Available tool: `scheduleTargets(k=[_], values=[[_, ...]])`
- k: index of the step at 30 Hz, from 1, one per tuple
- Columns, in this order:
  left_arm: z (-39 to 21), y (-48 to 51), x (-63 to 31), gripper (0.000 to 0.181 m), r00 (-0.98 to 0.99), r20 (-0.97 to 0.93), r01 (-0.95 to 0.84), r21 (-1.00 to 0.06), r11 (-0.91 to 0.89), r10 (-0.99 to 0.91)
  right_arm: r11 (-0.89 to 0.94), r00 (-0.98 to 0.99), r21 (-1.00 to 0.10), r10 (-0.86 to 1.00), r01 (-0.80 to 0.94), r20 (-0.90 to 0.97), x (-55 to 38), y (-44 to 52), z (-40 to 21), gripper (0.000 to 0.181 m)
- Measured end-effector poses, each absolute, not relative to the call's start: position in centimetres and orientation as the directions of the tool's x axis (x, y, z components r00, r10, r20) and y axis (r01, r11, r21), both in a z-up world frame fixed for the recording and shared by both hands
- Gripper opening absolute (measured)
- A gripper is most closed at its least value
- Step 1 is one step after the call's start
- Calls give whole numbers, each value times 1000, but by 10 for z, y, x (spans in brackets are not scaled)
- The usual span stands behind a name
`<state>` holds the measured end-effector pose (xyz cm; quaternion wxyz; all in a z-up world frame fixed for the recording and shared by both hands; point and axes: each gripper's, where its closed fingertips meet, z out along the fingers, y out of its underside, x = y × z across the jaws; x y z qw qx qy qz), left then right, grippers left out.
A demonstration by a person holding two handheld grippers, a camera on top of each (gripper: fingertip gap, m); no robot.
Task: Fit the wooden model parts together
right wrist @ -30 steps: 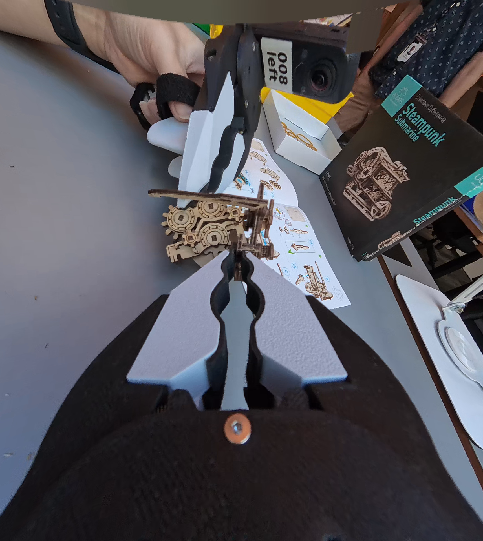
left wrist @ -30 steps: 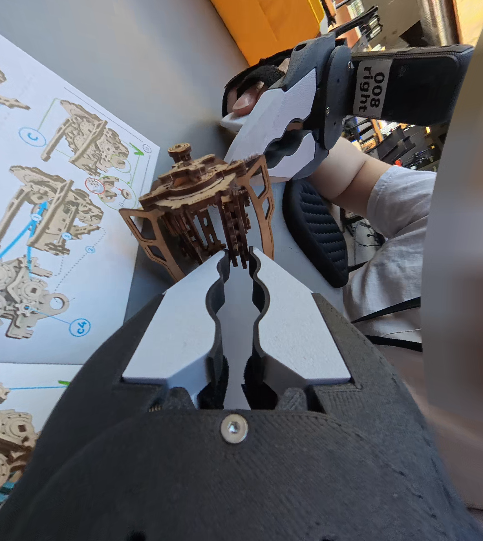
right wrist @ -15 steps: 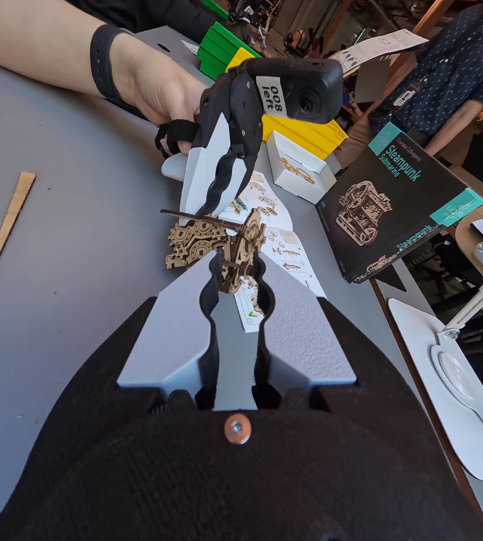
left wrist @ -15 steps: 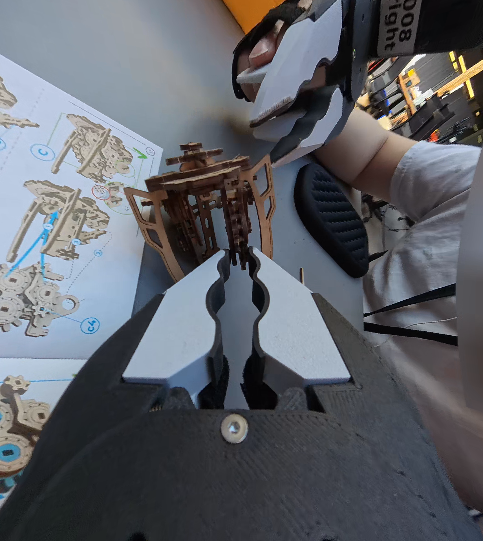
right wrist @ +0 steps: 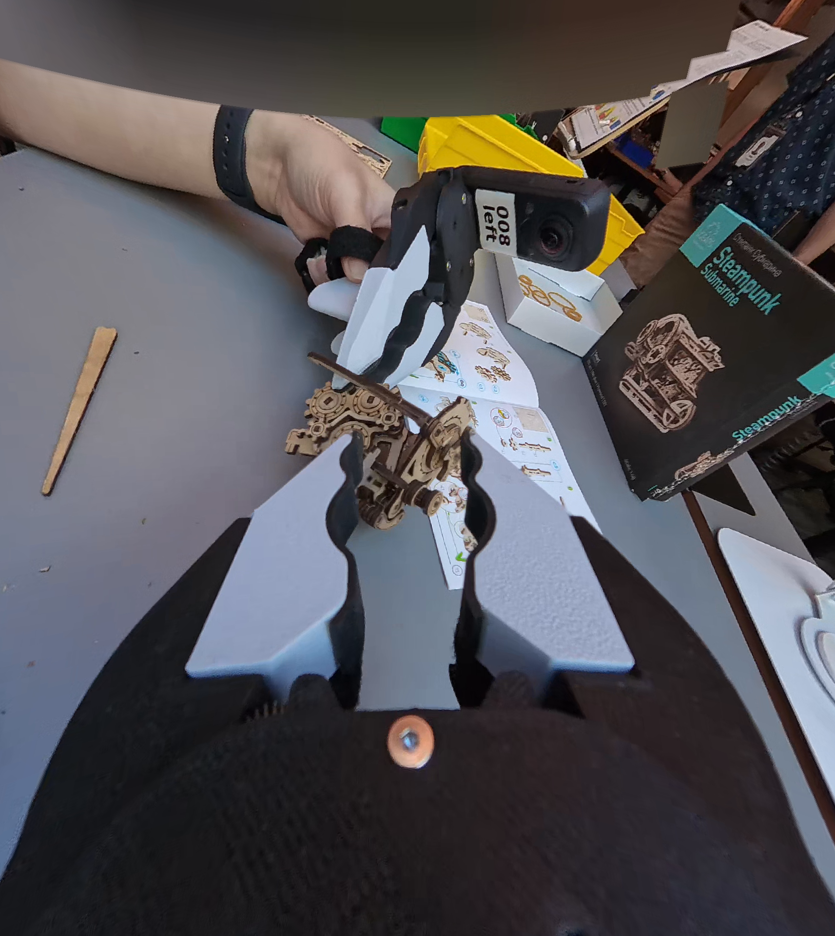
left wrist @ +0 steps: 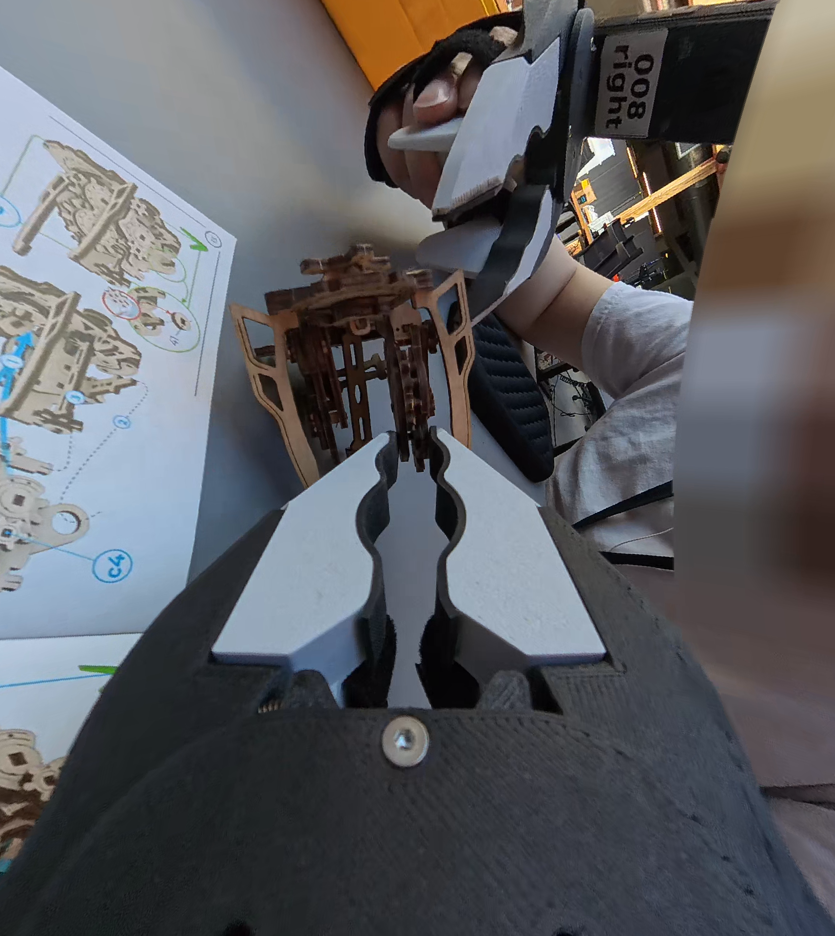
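The wooden model (left wrist: 354,344), a brown gear assembly with two curved legs, is held just above the grey table (right wrist: 152,283). My left gripper (left wrist: 415,441) is shut on a stack of gears at its near end. In the right wrist view, the left gripper (right wrist: 369,377) comes down from above and pinches the model (right wrist: 390,445) by a thin dark plate. My right gripper (right wrist: 410,445) is open and empty, and the model shows between its fingertips, a little beyond them. In the left wrist view, the right gripper (left wrist: 455,258) hangs open above the model's right leg.
An instruction sheet (left wrist: 76,354) lies left of the model and also shows in the right wrist view (right wrist: 496,430). A dark kit box (right wrist: 709,364), a small white box (right wrist: 552,309) and yellow bins (right wrist: 496,147) stand behind. A wooden stick (right wrist: 78,405) lies at left. A white lamp base (right wrist: 785,633) is at right. My hands' fingertips stand some 6 cm from each other. The wooden stick (right wrist: 78,405) is about 12 cm from my left fingertips.
My right gripper has opened, let go of the model and drawn back and up. My left gripper has kept its grip and the model has tilted a little.
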<state>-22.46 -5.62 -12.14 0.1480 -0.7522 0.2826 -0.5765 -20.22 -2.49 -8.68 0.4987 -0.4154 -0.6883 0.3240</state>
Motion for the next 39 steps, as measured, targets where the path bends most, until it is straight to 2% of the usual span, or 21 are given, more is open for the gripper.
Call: scheduleTargets(k=[6, 11, 14, 20, 23, 26, 29, 33, 39], values=[[-117, -67, -223, 10, 126, 766, -310, -573, -759, -630, 497, -220, -834, 864, 237, 453, -203, -40, -79, 36], [-117, -68, -224, 10, 108, 778, -313, -565, -763, -619, 482, -290, -834, 866, 269, 407, -197, -45, -85, 34], [-117, -68, -225, 10, 102, 779, -311, -566, -763, -619, 538, -281, -798, 837, 270, 469, -196, -41, -86, 32], [-115, -69, -225, 10, 96, 767, -317, -581, -750, -634, 714, -326, -647, 698, 267, 637, -197, -52, -88, 24], [-116, -72, -224, 9, 94, 755, -336, -590, -734, -649, 749, -389, -583, 662, 314, 641, -194, -57, -98, 33], [-116, -72, -225, 9, 96, 752, -340, -591, -731, -652, 760, -428, -545, 650, 355, 628, -192, -62, -103, 51], [-115, -72, -225, 9, 93, 751, -339, -593, -730, -653, 809, -446, -471, 587, 352, 675, -196, -66, -109, 50], [-115, -75, -223, 10, 90, 727, -362, -613, -702, -681, 868, -475, -309, 477, 389, 740, -201, -65, -120, 49], [-116, -78, -221, 10, 97, 698, -390, -629, -672, -710, 855, -493, -292, 493, 430, 717, -201, -67, -126, 45]])
